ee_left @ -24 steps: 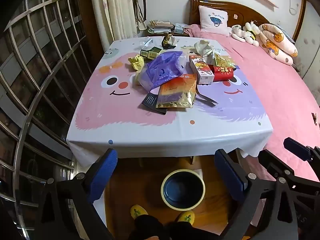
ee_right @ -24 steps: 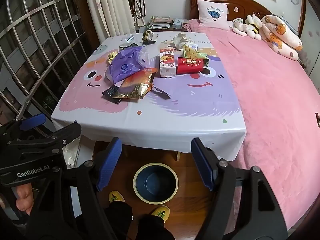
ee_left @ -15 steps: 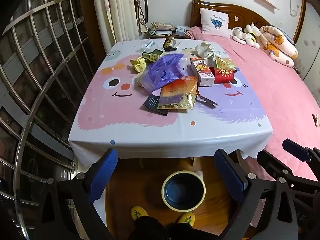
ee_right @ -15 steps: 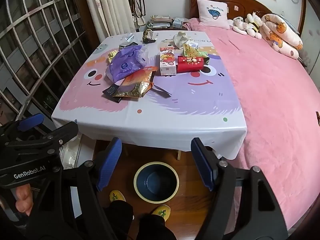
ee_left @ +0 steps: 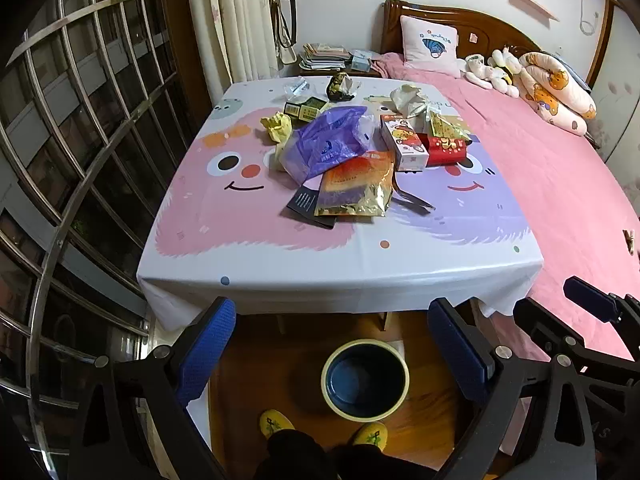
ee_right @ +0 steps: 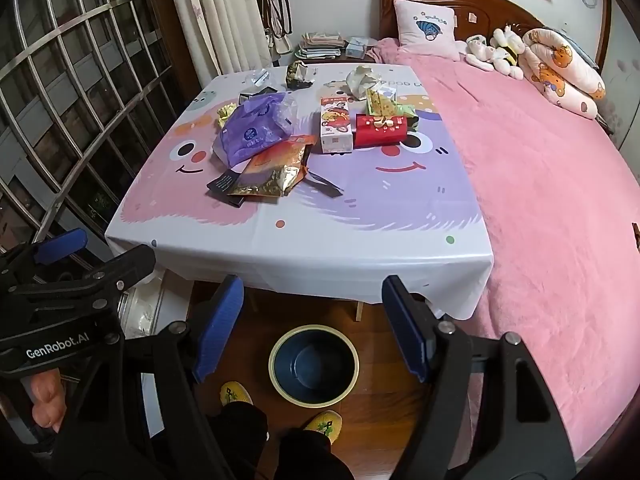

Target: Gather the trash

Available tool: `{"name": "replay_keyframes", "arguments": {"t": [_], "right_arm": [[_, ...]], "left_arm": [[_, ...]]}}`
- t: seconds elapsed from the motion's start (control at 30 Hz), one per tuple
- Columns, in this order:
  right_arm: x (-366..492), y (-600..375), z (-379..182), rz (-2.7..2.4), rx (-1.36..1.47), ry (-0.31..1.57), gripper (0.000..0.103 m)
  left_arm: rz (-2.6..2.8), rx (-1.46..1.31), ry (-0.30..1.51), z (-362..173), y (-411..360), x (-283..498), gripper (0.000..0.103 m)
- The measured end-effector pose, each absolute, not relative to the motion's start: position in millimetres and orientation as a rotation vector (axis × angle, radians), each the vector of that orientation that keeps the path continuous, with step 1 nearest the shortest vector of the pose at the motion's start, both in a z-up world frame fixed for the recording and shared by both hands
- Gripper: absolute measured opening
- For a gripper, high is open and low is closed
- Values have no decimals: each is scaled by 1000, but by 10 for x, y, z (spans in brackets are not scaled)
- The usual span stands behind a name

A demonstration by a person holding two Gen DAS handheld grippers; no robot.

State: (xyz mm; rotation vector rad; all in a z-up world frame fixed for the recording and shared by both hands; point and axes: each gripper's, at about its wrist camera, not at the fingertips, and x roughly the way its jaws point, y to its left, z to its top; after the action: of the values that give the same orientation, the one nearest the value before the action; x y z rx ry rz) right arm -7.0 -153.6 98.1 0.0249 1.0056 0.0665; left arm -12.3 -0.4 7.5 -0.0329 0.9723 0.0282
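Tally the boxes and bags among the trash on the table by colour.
Purple plastic bag: 1
Gold foil bag: 1
Red cardboard box: 1
White cartoon-printed carton: 1
Green-and-gold small boxes: 2
Total: 6

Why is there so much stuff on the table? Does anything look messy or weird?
Yes. Trash is piled on the table: a crumpled purple bag, a gold foil pouch lying half over a black packet, boxes and wadded paper. It looks odd because the bin on the floor is empty.
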Motion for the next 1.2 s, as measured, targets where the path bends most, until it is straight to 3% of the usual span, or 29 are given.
{"name": "replay_keyframes", "arguments": {"t": [1.2], "right_arm": [[-83, -1552, 887, 66, 42, 1034, 70]], "left_arm": [[20, -48, 973, 48, 35, -201, 98]]}}
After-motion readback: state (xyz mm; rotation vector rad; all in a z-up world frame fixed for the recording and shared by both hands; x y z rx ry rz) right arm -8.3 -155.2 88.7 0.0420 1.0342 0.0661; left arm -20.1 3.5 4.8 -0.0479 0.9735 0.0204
